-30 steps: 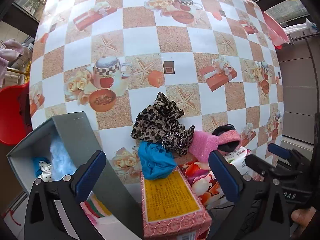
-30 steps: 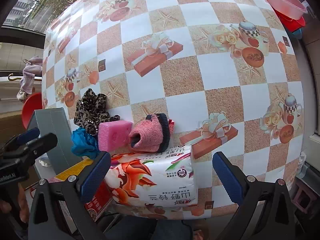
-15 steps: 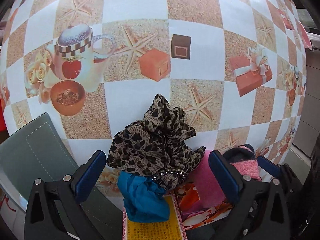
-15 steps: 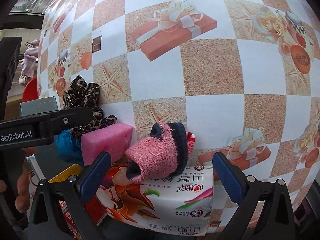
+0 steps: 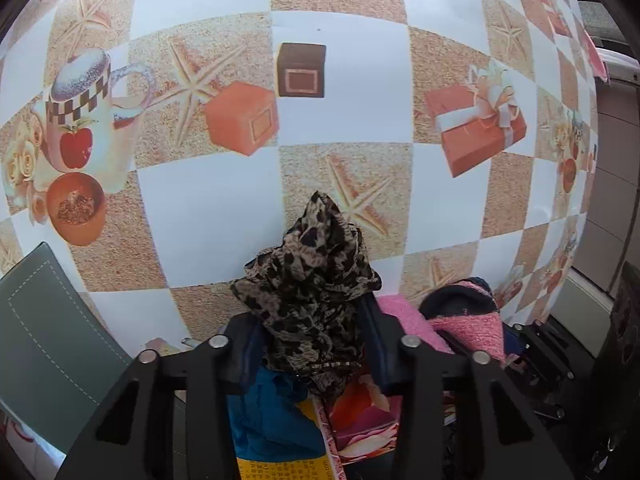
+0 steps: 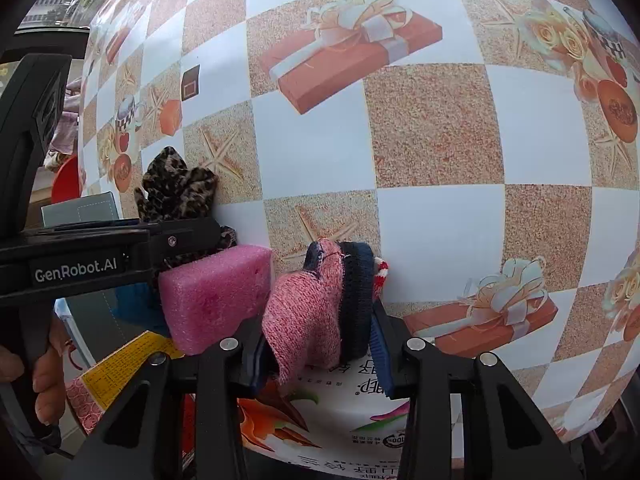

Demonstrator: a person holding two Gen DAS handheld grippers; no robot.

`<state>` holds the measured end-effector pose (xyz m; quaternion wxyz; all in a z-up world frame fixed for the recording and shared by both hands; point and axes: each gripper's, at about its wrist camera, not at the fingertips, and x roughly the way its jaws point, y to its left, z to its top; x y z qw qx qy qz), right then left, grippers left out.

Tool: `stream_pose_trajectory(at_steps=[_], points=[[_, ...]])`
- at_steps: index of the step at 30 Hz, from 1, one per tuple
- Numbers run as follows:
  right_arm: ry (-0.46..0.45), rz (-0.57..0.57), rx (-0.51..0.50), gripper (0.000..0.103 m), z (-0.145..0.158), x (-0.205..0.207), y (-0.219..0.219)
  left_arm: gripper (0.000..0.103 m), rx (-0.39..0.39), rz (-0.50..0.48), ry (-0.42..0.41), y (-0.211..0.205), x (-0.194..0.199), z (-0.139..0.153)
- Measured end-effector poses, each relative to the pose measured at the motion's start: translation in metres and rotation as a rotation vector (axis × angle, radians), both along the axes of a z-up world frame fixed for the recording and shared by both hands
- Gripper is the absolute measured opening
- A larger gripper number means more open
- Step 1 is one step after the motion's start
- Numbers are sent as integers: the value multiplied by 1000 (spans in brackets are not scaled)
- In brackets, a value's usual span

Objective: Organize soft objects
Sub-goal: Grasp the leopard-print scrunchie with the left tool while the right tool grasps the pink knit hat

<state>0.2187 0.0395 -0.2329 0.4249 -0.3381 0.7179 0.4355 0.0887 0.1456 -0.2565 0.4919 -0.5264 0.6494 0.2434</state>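
In the left wrist view a leopard-print cloth stands bunched between the blue pads of my left gripper, whose jaws are closing and press on it from both sides. In the right wrist view a pink knitted sock with a dark cuff sits between the pads of my right gripper, also closing and squeezing it. A pink sponge lies just left of the sock. Below the leopard cloth lies a blue cloth.
A flowered tissue pack lies under the sock, and a yellow-topped box lies beside it. A grey box stands at the left. A hand holds the left tool. The checked tablecloth stretches beyond.
Both grippers have come down onto the pile and their jaws have gone from wide open to closed in, the left on the leopard cloth and the right on the pink sock.
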Motion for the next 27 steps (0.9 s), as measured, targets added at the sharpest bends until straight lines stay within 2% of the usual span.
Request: stream_pose_trajectory(at_steps=[4,10,16,21,24,26,27], points=[[-1,-39,24,39,9,11,-2,31,71,-14,-20,3,7,14],[0,-141,69,39,24,35,-4,31,211,-16,-60,10,10,51],[-23,-150,125,39,50,42,-8,31,305,-21,-111,13,1,91],[-22,-149,156,39,68,43,-15,27,354,-22,-158,2,-9,116],[-31,-147,156,40,72,42,-18,27,327,-20,-138,0,-11,108],[-31,-155,153,40,72,40,-21,31,337,-4,-119,-2,-11,100],[-27,-163,152,40,72,40,-23,44,337,11,-116,-4,-11,96]])
